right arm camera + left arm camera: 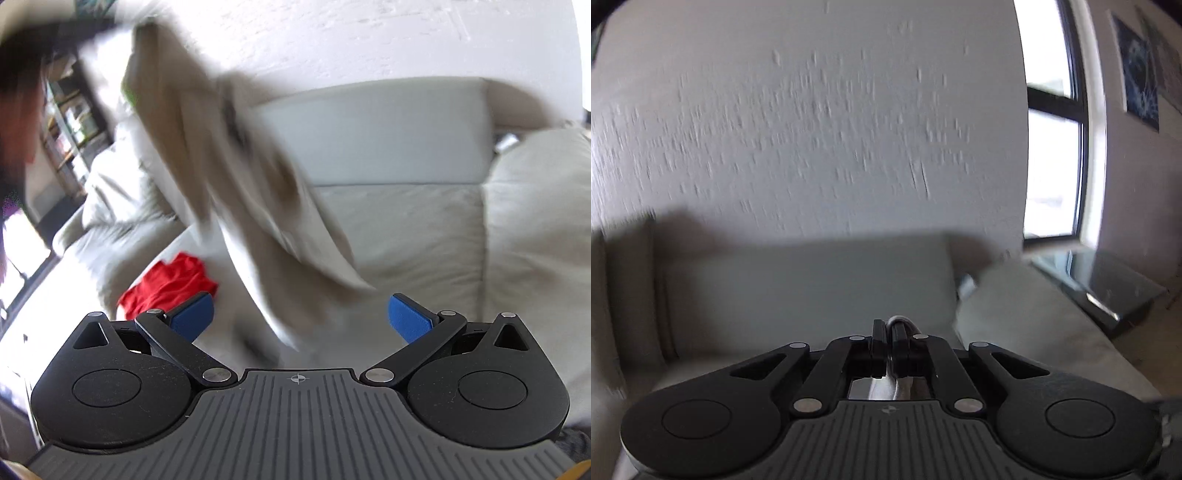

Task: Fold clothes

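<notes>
In the right wrist view a beige garment (pixel 236 177) hangs in the air from the upper left down over a pale sofa, blurred by motion. My right gripper (pixel 301 319) is open and empty, its blue pads (pixel 194 315) spread wide just below the garment's lower end. In the left wrist view my left gripper (pixel 889 341) is shut on a pale fold of cloth (pixel 899 321) that shows between and behind the black fingers. It is raised and faces the wall above the sofa back.
A red garment (pixel 168 284) lies crumpled on the sofa seat (pixel 406 229) at the left. Sofa back cushion (pixel 812 284) and armrest (pixel 1034 317) fill the lower view. A dark glass side table (pixel 1108 291) stands by a window (pixel 1052 147). Shelves (pixel 70 122) are far left.
</notes>
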Demonstrator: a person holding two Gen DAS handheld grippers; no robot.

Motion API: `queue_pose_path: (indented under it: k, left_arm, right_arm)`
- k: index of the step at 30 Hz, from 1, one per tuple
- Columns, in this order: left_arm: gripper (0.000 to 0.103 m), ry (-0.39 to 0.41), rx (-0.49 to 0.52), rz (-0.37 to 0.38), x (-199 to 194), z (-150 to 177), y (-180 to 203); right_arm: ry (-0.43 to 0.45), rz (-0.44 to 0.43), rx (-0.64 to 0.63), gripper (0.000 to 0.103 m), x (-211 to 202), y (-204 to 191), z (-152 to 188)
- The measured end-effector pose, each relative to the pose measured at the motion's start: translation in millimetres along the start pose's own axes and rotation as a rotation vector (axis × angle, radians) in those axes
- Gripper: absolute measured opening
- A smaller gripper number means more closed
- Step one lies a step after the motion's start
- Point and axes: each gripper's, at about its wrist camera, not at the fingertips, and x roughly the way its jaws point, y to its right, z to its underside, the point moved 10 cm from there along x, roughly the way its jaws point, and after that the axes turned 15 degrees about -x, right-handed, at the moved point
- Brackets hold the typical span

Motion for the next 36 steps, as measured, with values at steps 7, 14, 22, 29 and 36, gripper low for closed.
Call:
queue_pose_path:
  k: [7, 14, 22, 29, 36]
  left_arm:
    - [0.054, -0.146, -0.39, -0.135, 16, 140, -54]
    - [0.087, -0.154, -0.631, -0.442, -86, 228, -201]
    - [0.082, -0.471, -0.788, -0.831, -150, 401, -370]
    - [0.074, -0.583, -0.961, -0.937, -117, 537, -430]
    - [0.006, -0.714, -1.005, -1.113, -130, 589, -448]
  right_arm:
    - [-0.073, 0.027, 0.061, 0.103, 4, 18, 20]
    - [-0.115, -0.227, -0.03, 0.103, 31, -76, -1]
    - [-0.316, -0.427, -0.364, 0.103, 117, -272, 7]
    - [-0.372, -0.527, -0.465, 0.103, 156, -355, 33]
    - [-0.445, -0.499, -0.293, 0.103, 180, -328, 40]
